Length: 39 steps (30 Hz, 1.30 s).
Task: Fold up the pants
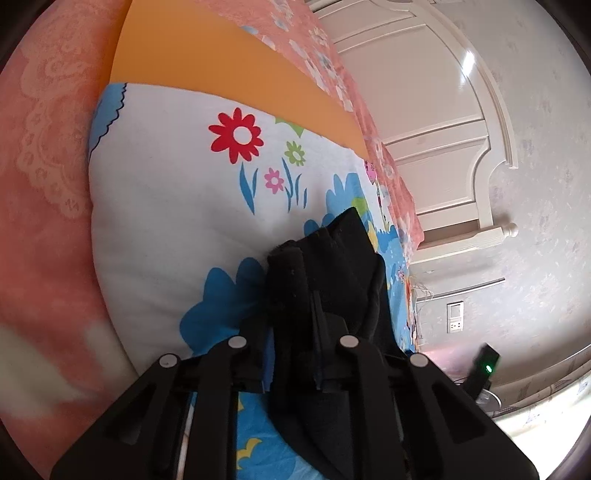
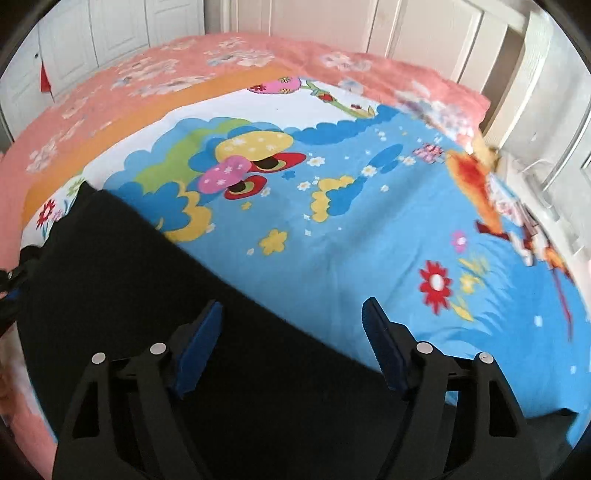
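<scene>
Item: black pants [image 2: 129,295], lying on our bed sheet [image 2: 332,240] near its left edge, long axis running diagonally. Left gripper [image 1: 295,332] pinches a bunched fold; right gripper [image 2: 291,343] hovers wide open, empty.

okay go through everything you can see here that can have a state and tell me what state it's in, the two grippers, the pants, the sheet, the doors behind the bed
left gripper: shut on a bunched end of the black pants.
right gripper: open, blue pads apart, above the pants, holding nothing.
black pants: spread on the bed, one end gathered and lifted.
cartoon sheet: spread flat, lightly wrinkled.
wardrobe doors: closed.
</scene>
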Available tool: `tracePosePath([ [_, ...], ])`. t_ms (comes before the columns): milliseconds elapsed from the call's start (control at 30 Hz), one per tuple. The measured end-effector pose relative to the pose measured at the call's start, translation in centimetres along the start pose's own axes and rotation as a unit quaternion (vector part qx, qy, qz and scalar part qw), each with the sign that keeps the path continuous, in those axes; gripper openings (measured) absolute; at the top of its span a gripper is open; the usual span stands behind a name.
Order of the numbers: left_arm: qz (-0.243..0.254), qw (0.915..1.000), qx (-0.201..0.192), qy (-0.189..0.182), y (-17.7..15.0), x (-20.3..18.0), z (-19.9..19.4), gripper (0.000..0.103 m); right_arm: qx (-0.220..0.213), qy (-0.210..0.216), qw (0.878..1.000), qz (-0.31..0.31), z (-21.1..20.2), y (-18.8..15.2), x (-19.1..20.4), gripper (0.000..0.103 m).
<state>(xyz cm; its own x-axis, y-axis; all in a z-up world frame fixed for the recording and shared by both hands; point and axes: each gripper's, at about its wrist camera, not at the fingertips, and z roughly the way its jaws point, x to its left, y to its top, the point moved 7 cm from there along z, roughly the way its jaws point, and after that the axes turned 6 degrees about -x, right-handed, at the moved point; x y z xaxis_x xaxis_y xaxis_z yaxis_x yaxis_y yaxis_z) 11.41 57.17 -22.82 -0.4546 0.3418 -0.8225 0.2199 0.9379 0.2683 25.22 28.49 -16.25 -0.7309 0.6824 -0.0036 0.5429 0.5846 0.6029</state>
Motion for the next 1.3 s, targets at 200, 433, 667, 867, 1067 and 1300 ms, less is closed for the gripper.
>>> tracePosePath([
  [200,0.047,0.9984,-0.029,0.012,0.0,-2.6,-1.4,0.011,-0.023,-0.009,1.0,0.011,0.2,-0.7,-0.3,0.081],
  [433,0.123,0.9905,-0.056,0.03,-0.7,-7.2,-3.5,0.011,-0.045,-0.02,0.999,0.013,-0.7,-0.3,-0.7,0.086],
  [667,0.233,0.9672,-0.078,0.063,-2.5,-12.3,-5.1,0.011,-0.079,-0.036,0.995,0.054,-6.3,-2.6,-2.9,0.09],
  [867,0.344,0.9289,-0.095,0.098,-5.8,-17.3,-5.6,0.011,-0.076,-0.038,0.991,0.108,-10.1,-6.5,-6.3,0.091],
  [1067,0.494,0.8521,-0.109,0.133,-13.3,-23.5,-4.8,0.011,-0.073,0.013,0.979,0.19,-13.2,-10.5,-10.7,0.091],
  [1300,0.723,0.6764,-0.077,0.12,-33.0,-24.3,-0.5,0.011,-0.032,0.153,0.904,0.398,-14.9,-17.7,-19.2,0.091],
])
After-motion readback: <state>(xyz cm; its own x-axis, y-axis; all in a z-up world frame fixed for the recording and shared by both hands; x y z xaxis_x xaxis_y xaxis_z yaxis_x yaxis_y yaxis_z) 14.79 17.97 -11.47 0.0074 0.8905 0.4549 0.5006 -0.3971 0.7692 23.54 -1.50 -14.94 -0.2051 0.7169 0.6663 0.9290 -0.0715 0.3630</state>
